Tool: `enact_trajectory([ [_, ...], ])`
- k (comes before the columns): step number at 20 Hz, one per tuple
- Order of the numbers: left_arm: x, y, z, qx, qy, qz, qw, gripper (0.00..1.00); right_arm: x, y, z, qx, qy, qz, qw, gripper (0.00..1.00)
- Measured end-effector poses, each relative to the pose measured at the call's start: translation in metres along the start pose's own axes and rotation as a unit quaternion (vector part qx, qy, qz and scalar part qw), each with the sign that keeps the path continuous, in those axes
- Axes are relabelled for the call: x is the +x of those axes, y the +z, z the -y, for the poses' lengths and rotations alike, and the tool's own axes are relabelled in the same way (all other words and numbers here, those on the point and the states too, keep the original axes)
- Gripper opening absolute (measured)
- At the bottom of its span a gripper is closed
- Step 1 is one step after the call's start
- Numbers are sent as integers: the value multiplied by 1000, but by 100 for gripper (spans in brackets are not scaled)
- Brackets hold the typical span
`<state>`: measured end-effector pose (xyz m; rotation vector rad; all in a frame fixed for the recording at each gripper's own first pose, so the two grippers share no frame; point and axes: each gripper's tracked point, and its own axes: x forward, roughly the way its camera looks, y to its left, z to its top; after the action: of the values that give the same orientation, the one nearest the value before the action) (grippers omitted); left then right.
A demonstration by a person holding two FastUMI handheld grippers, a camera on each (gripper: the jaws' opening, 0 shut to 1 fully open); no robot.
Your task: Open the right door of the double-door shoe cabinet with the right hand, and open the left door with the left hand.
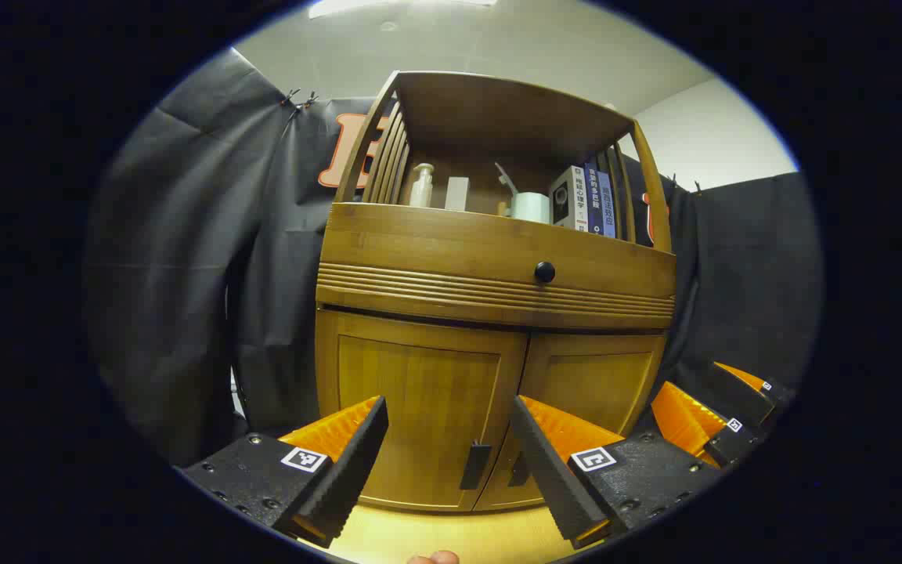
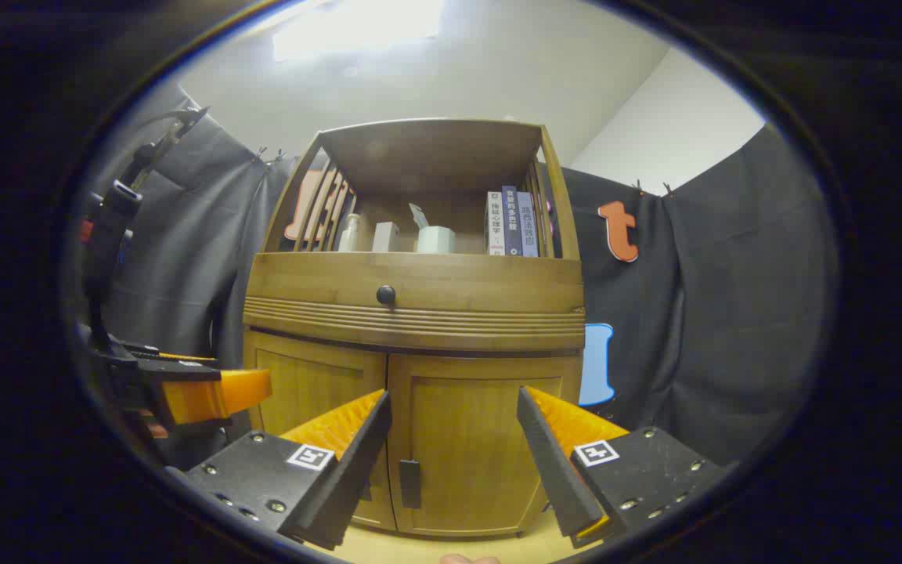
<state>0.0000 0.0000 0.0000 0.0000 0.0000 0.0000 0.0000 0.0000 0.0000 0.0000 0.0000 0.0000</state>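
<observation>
The shoe cabinet (image 1: 490,313) stands ahead of both grippers against the black cloth wall, its 2 lower doors shut. In the left gripper view the left door (image 1: 420,407) fills the space between the left gripper (image 1: 448,439) fingers, and its dark handle (image 1: 474,466) hangs near the door's inner edge, low down. The jaws stand wide apart with nothing between them, clear of the door. The right door (image 1: 588,392) lies just right of it, and the right gripper (image 1: 721,411) shows at the far right edge, near the cabinet's right corner.

In the right gripper view the right door (image 2: 470,446) sits between the right gripper (image 2: 451,439) fingers, its dark handle (image 2: 409,483) low by the inner edge. These jaws are also spread wide and hold nothing, short of the door. The left gripper (image 2: 212,395) shows at the left, beside the left door (image 2: 314,399).

Above the doors runs a drawer front with 1 black knob (image 1: 544,272). The open shelf on top carries a pump bottle (image 1: 421,186), a white cup (image 1: 531,207) and a row of books (image 1: 588,200).
</observation>
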Motion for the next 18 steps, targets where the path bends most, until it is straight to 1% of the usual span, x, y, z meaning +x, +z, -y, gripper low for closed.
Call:
enact_trajectory([
  [1, 0, 0, -1, -2, 1, -1, 1000, 98, 0, 1, 0, -3, -1, 1, 1000, 96],
  [2, 1, -1, 0, -4, 0, 0, 1000, 98, -1, 2, 1, -7, -2, 2, 1000, 95],
  [3, 0, -1, 1, -5, 0, 0, 1000, 95, -1, 3, 2, -10, -3, 4, 1000, 96],
  [7, 0, 1, 1, 4, 1, 3, 1000, 95, 0, 5, 2, -5, -6, 5, 1000, 95],
  [8, 0, 1, 0, 6, 1, 4, 1000, 95, 0, 6, 1, -5, -5, 5, 1000, 93],
  [9, 0, 2, 0, 8, 3, 6, 1000, 95, -1, 5, 1, -5, -5, 4, 1000, 96],
  [11, 1, 4, 1, 7, 3, 8, 1000, 95, -3, 6, 1, -7, -5, 4, 1000, 95],
  [12, 1, 4, 1, 5, 2, 9, 1000, 97, -4, 6, 1, -9, -5, 4, 1000, 95],
  [13, 1, 4, 3, 3, 1, 9, 1000, 95, -4, 6, 2, -11, -5, 4, 1000, 96],
  [14, 1, 4, 4, 2, 0, 9, 1000, 97, -5, 6, 3, -14, -6, 4, 1000, 96],
  [15, 1, 5, 5, 2, 0, 11, 1000, 95, -5, 6, 3, -16, -6, 4, 1000, 96],
  [17, 0, 7, 6, 1, 1, 15, 1000, 95, -3, 4, 4, -19, -6, 2, 1000, 96],
  [18, -1, 7, 4, 1, 3, 16, 1000, 95, -2, 1, 3, -20, -4, -2, 1000, 94],
])
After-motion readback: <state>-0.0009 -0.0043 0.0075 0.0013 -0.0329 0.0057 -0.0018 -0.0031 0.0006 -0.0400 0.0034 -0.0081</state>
